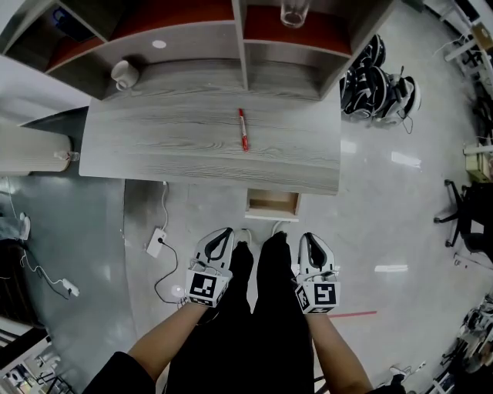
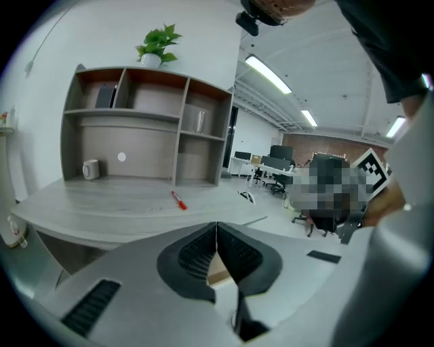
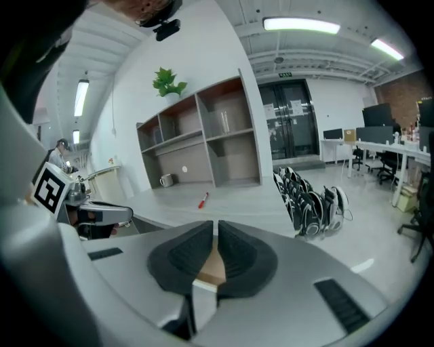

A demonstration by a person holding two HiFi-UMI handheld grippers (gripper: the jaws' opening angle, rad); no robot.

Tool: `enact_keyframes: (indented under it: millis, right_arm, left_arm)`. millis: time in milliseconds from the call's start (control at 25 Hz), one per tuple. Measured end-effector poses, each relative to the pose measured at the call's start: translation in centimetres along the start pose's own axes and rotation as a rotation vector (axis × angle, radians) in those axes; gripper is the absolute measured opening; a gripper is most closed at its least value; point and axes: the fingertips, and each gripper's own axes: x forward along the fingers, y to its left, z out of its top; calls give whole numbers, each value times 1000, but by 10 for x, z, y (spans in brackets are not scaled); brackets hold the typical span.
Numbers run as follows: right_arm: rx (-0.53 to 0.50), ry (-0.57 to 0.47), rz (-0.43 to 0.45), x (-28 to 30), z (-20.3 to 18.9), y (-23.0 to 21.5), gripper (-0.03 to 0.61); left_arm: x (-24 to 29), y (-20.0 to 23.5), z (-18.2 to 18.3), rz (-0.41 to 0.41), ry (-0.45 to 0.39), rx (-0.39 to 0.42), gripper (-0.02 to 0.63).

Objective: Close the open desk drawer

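Note:
The open drawer [image 1: 272,204], pale wood with a white front, sticks out from under the grey wood-grain desk [image 1: 208,146]. Both grippers hang below the desk edge, on my side of the drawer and apart from it. My left gripper [image 1: 219,237] is left of the drawer, shut and empty. My right gripper [image 1: 307,242] is just right of it, also shut and empty. Each gripper view shows its pads meeting, the left gripper [image 2: 217,227] and the right gripper [image 3: 215,227], with a sliver of the tan drawer [image 2: 218,272] [image 3: 211,266] behind them.
A red pen [image 1: 243,129] lies on the desk. A white mug [image 1: 123,74] and a glass [image 1: 294,11] stand in the shelf unit behind. A power strip [image 1: 156,242] with cables lies on the floor at left. Black-and-white headsets [image 1: 377,85] and an office chair [image 1: 466,215] are at right.

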Motion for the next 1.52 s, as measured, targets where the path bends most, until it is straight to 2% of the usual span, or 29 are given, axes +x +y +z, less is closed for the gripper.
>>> enact_keyframes:
  millis: [240, 440, 600, 840, 1160, 1520]
  right_arm:
    - [5, 84, -17, 27, -52, -12, 22]
    - [-42, 135, 19, 46, -85, -21, 107]
    - [-106, 190, 34, 60, -113, -30, 124]
    - [-207, 272, 43, 75, -157, -43, 132]
    - [-198, 345, 51, 89, -208, -55, 132]
    - [-149, 361, 55, 99, -232, -57, 132]
  left_arm:
    - [30, 14, -44, -30, 48, -42, 15]
    - [48, 16, -78, -63, 101, -18, 44]
    - [61, 19, -101, -92, 146, -3, 91]
    - [87, 12, -142, -176, 215, 78, 131]
    - [105, 14, -179, -197, 265, 103, 138]
    - [114, 4, -218, -225, 345, 132, 140]
